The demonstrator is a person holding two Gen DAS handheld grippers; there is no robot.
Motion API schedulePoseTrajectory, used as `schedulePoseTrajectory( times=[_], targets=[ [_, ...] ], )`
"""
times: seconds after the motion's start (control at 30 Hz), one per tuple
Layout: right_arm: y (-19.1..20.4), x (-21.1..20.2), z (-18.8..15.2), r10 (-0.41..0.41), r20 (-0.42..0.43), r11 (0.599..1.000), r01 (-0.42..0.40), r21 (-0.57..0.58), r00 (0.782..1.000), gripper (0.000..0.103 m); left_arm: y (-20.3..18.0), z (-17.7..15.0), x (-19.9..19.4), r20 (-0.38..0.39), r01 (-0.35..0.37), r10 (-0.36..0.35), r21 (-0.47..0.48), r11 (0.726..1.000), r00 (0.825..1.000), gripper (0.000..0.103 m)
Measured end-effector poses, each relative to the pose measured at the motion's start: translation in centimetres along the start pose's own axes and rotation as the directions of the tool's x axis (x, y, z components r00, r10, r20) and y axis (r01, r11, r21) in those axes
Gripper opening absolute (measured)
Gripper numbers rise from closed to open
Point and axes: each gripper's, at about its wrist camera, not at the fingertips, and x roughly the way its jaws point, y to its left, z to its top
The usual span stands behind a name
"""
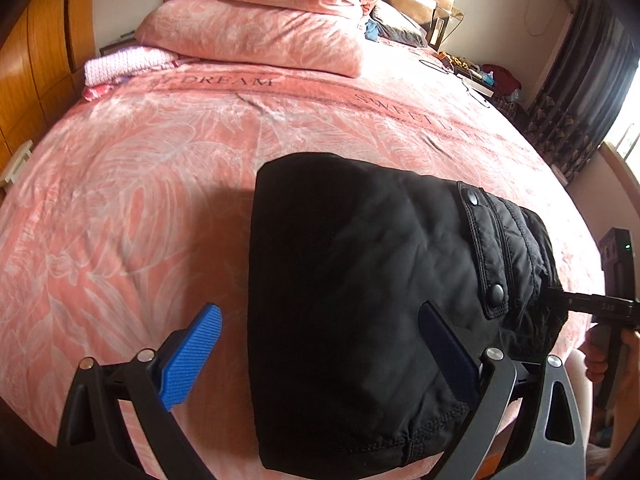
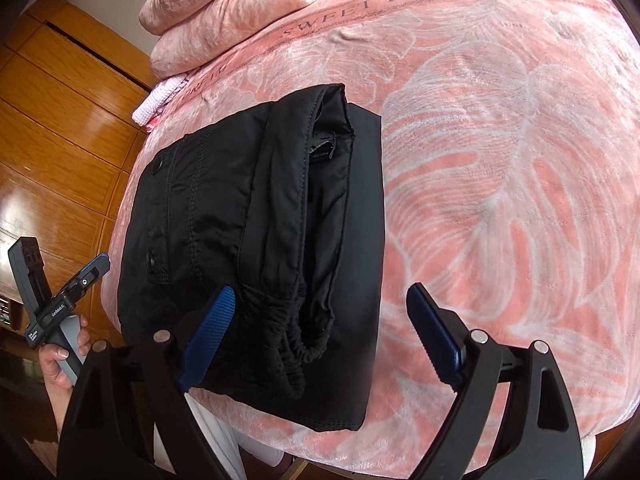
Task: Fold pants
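The black padded fabric pants [image 2: 256,216] lie as a compact rectangular bundle near the close edge of the bed, on the pink velvety bedspread with a pale leaf pattern [image 2: 500,140]. The elastic waistband and the open layered edges face right in the right wrist view, and a flap with two snap buttons sits on the left part of the top layer. The folding looks all but done; what remains, as a judgement, is at most a tidying press or nothing at all.

The right gripper [image 2: 320,340] hangs above the near right end of the bundle, its blue ribbed jaws spread wide. One jaw shows over the gathered waistband and the other over bare bedspread; neither appears to pinch cloth. The left gripper [image 1: 320,356] stands equally wide at the bundle's near left corner, one jaw over the bedspread and the other over black fabric, with nothing held.

Both tools being free, the next move probably calls for drawing them back clear of the bundle without snagging the waistband, or a light pat to flatten the puffed top layer. The stacked pink pillows [image 1: 260,12] sit far off at the head of the bed.
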Motion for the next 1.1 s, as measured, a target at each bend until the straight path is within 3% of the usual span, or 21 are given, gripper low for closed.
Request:
schedulePoseTrajectory(
  times=[0.1, 0.17, 0.23, 0.37, 0.47, 0.8, 1.1],
  targets=[
    [-1.0, 0.9, -0.1, 0.038, -0.017, 0.999, -0.038, 0.027, 0.999, 0.092, 2.9, -0.1, 2.0, -0.078, 0.151, -0.160, -0.116, 0.982, 0.984, 0.099],
    [-1.6, 1.4, -0.2, 0.080, -0.025, 0.995, -0.078, 0.057, 0.996, 0.093, 4.5, -0.5, 3.5, -0.128, 0.188, -0.216, -0.200, 0.961, 0.968, 0.099],
    [-2.2, 1.7, -0.2, 0.122, -0.031, 0.990, -0.120, 0.079, 0.992, 0.093, 5.8, -0.8, 4.6, -0.129, 0.278, -0.320, -0.264, 0.923, 0.939, 0.099],
    [-2.9, 2.0, -0.2, 0.185, -0.038, 0.979, -0.181, 0.094, 0.982, 0.094, 6.3, -1.0, 6.2, -0.137, 0.376, -0.431, -0.306, 0.875, 0.892, 0.099],
    [-3.2, 2.1, 0.1, 0.220, -0.049, 0.972, -0.214, 0.096, 0.974, 0.094, 6.0, -0.5, 7.7, -0.170, 0.412, -0.470, -0.292, 0.863, 0.866, 0.099],
    [-4.1, 1.9, 0.3, 0.291, -0.085, 0.956, -0.286, 0.061, 0.953, 0.096, 5.8, 0.7, 10.5, -0.291, 0.511, -0.591, -0.309, 0.802, 0.752, 0.099],
    [-3.3, 3.3, 1.6, 0.301, -0.089, 0.954, -0.300, 0.026, 0.949, 0.100, 4.1, 1.3, 12.7, -0.359, 0.499, -0.605, -0.349, 0.793, 0.711, 0.099]
  ],
)
